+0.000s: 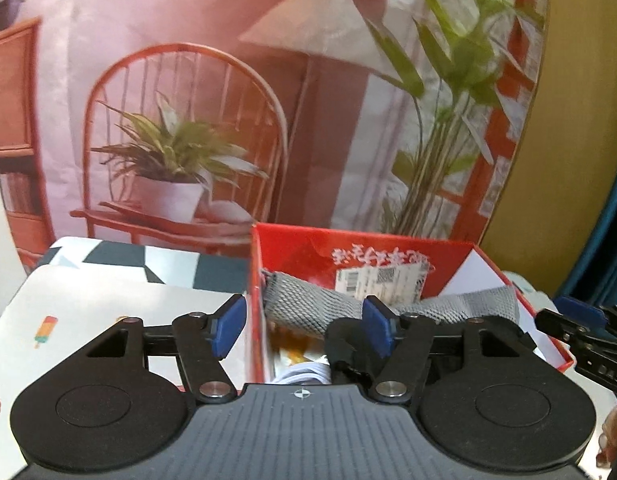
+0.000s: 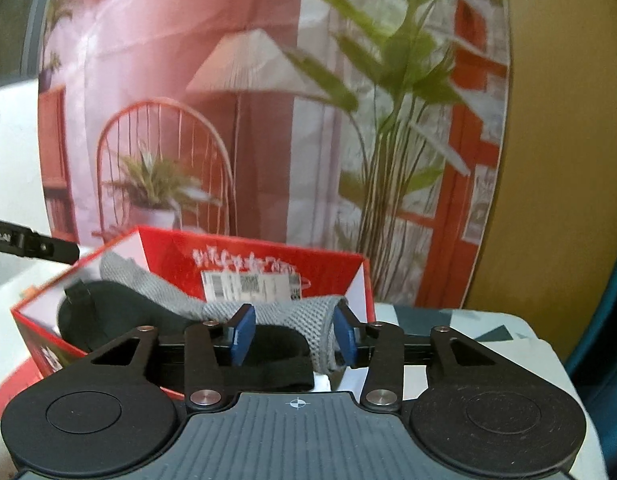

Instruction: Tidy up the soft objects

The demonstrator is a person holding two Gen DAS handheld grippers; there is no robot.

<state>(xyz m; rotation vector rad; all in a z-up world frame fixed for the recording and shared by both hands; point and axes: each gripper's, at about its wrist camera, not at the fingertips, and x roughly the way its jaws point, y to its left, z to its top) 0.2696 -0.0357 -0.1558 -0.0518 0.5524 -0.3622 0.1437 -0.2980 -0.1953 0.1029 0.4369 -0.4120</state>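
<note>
A red cardboard box stands on the table and holds soft things. A grey knitted cloth drapes across the box. A black soft item lies under it; a black strap shows in the left wrist view. My left gripper is open, straddling the box's left wall. My right gripper is open over the box's right end, the grey cloth's end between its blue pads, not pinched. Each gripper shows at the edge of the other's view.
A printed backdrop of a chair, lamp and plants stands close behind the box. A white cloth with an ice-lolly print covers the table left of the box. A geometric grey-white cloth lies to the right.
</note>
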